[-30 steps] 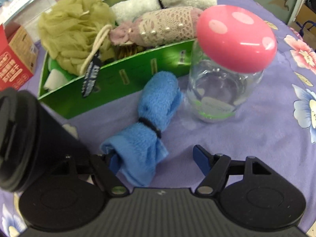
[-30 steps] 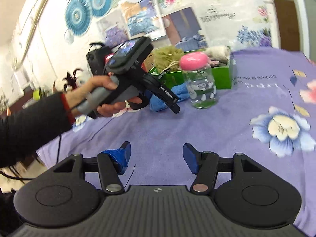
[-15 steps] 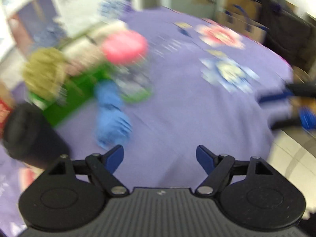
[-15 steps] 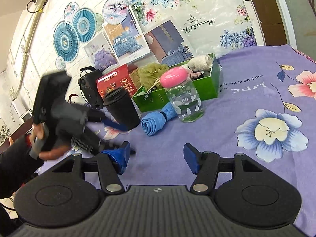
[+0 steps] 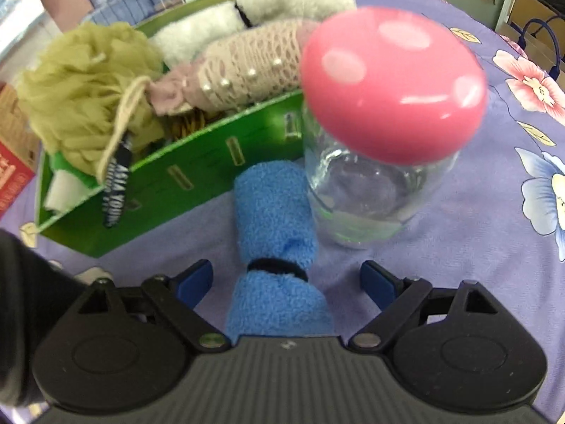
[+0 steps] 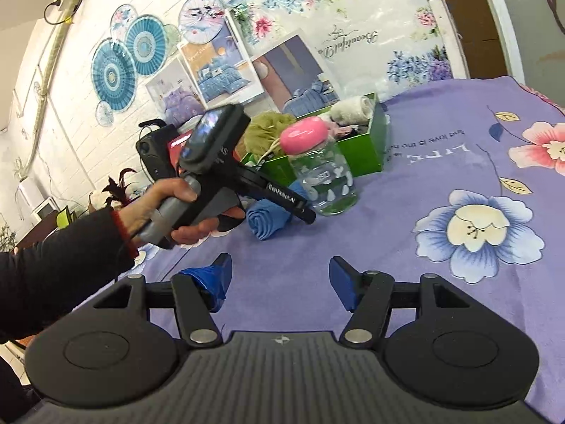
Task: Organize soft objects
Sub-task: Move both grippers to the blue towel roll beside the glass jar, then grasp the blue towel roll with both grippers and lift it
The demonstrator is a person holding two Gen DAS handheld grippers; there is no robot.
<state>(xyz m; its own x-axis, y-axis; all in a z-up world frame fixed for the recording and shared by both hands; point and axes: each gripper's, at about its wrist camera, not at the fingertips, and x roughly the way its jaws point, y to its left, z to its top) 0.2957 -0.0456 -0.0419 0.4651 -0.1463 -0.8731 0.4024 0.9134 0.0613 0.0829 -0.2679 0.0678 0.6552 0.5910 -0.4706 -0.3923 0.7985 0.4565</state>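
Note:
A rolled blue towel (image 5: 275, 243) with a black band lies on the purple cloth in front of the green box (image 5: 197, 173). My left gripper (image 5: 286, 279) is open, its fingers either side of the towel's near end. The towel also shows in the right wrist view (image 6: 266, 219), under the left gripper. The box holds an olive bath pouf (image 5: 84, 95), a lace roll (image 5: 247, 67) and white fluffy rolls (image 5: 282, 3). My right gripper (image 6: 279, 279) is open and empty, well back over the cloth.
A glass jar with a pink mushroom lid (image 5: 388, 81) stands just right of the towel, touching or nearly touching it. A black cup (image 5: 21, 304) stands at the left edge. A red carton (image 5: 10, 162) lies left of the box. The flowered cloth (image 6: 459, 247) stretches right.
The left gripper swung away from the table and came back; its open fingers now straddle the blue towel's near end, closer in than a second ago. The right gripper has barely moved.

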